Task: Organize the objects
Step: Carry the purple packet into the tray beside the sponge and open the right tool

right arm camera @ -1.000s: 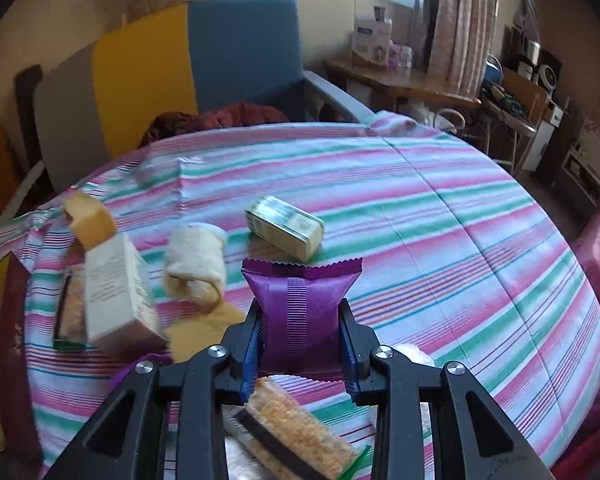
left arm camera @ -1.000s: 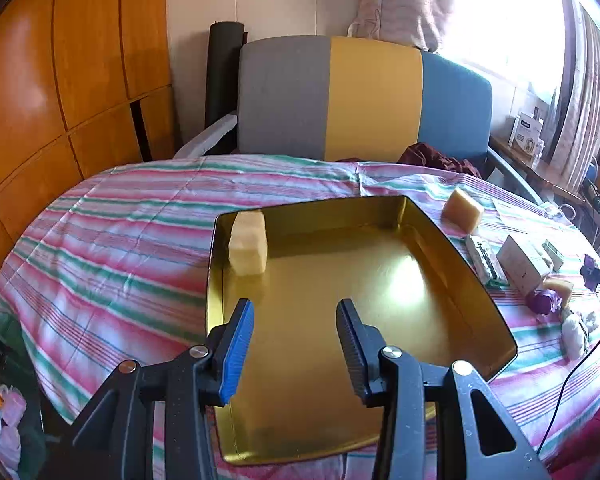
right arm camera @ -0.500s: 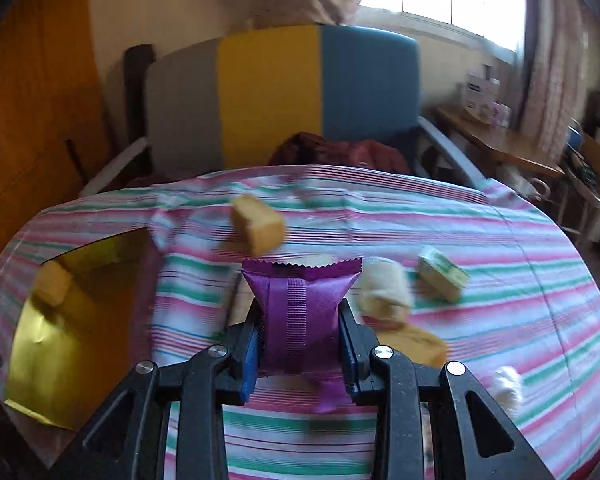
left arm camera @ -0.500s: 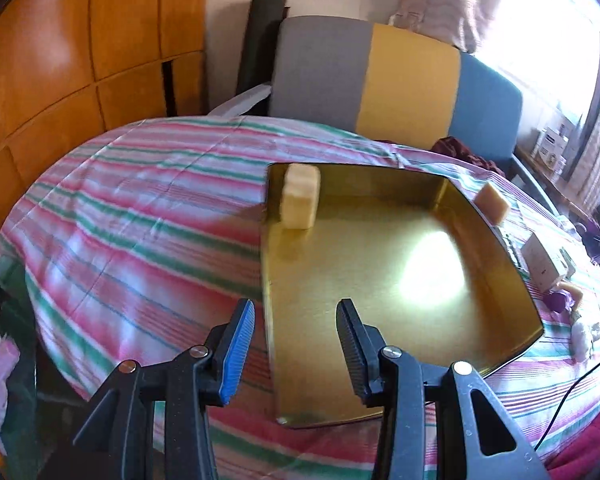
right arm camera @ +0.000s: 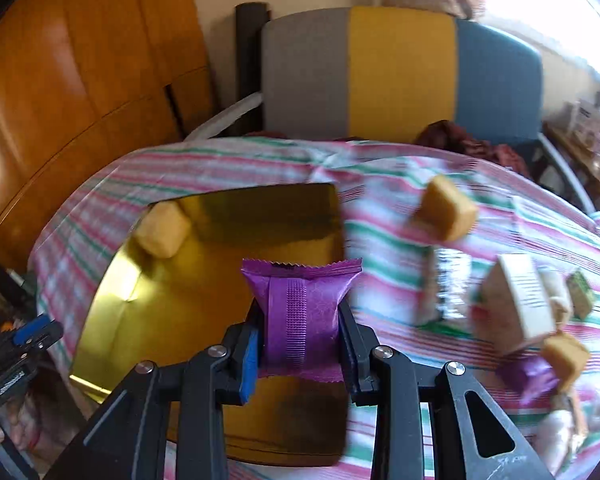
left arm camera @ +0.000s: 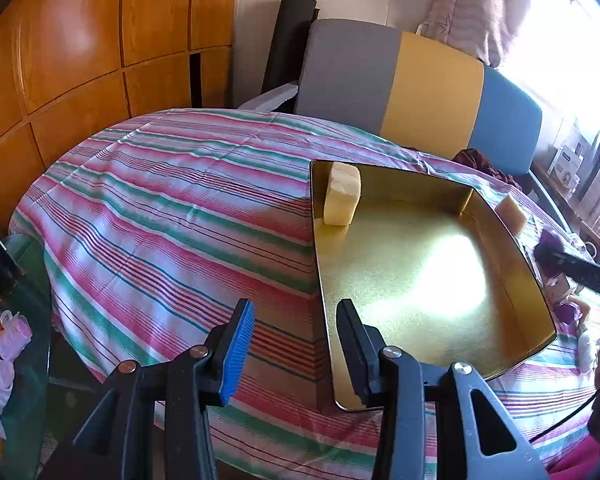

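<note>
A purple packet (right arm camera: 300, 312) was pinched in the right gripper (right arm camera: 302, 344) above the gold tray (right arm camera: 112, 320), the left gripper (left arm camera: 296, 344) was held spread and empty, and a pale block (left arm camera: 342, 200) was seen in the tray's far corner.

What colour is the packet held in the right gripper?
Purple. The packet, with a ribbed seam down its middle, is clamped in the right gripper; the right wrist view shows it best.

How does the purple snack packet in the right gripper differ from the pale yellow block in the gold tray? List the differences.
The purple snack packet is clamped in the right gripper, off the table; the pale yellow block stands in the gold tray's far corner. The packet is purple with crimped, zigzag ends; the block is plain pale yellow. Both are small.
</note>
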`<state>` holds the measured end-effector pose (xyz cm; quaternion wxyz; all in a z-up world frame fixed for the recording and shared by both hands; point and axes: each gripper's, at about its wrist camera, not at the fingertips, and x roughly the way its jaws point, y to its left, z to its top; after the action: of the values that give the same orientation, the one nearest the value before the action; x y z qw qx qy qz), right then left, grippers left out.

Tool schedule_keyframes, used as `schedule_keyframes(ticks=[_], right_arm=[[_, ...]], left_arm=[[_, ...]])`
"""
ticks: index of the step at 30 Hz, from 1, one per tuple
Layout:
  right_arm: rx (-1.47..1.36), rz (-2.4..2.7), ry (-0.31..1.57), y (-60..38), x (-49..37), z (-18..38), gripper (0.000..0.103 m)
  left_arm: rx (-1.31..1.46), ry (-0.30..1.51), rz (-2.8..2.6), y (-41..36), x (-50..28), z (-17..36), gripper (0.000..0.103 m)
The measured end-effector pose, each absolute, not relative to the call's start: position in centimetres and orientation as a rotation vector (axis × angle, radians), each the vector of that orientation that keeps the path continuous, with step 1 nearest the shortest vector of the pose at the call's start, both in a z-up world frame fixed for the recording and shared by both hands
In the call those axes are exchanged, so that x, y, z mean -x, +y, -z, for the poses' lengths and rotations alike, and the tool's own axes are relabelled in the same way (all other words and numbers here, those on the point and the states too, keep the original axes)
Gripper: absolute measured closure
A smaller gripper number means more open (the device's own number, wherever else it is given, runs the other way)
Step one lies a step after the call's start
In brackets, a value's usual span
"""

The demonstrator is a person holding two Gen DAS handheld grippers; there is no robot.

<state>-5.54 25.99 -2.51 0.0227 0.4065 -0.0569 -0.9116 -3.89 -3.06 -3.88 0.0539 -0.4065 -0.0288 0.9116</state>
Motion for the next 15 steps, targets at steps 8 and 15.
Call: schedule_keyframes(ticks=[8, 15], right_arm=[[-1.299, 2.696, -0.163, 21.5, 7.3, 4.5, 0.069], [-1.37, 2.548, -0.177, 17.5, 10.2, 6.4, 0.069]], left_arm=[[1.181, -0.038, -2.802, -3.2, 3.2, 3.0, 0.06], [1.185, -0.041, -2.805, -3.6, 3.3, 3.1, 0.06]])
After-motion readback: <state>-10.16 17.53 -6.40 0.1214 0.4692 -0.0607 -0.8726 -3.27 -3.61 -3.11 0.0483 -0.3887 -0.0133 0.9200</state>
